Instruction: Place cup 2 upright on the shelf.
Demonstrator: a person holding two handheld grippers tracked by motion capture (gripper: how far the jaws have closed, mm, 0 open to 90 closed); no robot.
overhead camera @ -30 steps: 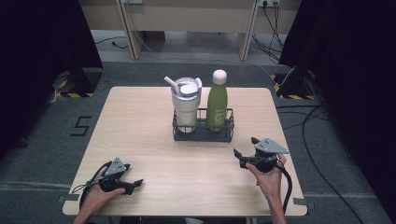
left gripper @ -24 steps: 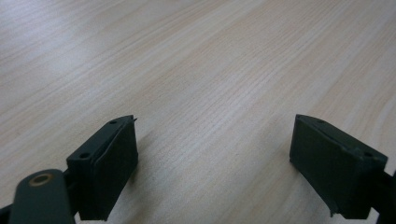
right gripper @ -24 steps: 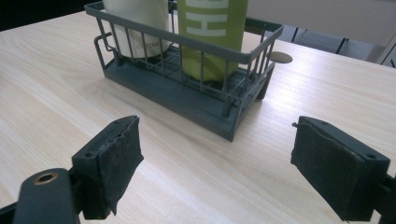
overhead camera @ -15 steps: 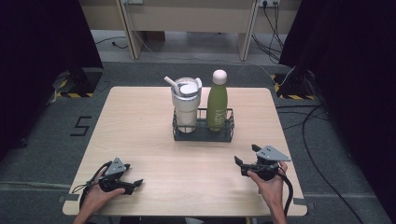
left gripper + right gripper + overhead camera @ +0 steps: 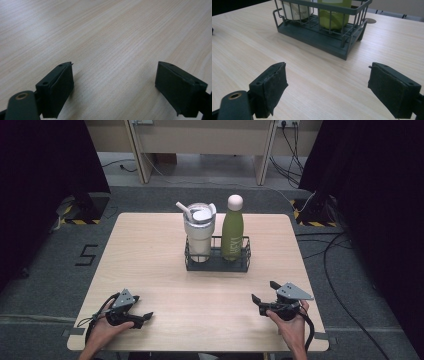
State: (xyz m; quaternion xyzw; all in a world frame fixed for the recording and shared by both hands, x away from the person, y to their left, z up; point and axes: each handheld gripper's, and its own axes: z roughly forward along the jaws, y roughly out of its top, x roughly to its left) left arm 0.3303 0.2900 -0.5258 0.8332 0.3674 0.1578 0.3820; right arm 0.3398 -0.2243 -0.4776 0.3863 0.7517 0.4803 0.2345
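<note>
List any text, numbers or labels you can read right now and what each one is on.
"5": dark numeral on the grey floor, left of the table.
White tumbler: a small grey word on its side, too blurred to read.
Green bottle: a faint pale mark, too small to read.

Tumbler (image 5: pixel 296 10) and green bottle (image 5: pixel 334 11) cut off above wire rack (image 5: pixel 317 30) by top edge in right gripper view. Tumbler lettering too small to read. Forearms cropped at bottom edge in high view. Left hand (image 5: pixel 102 330) partly hidden under left gripper (image 5: pixel 142 317).
</note>
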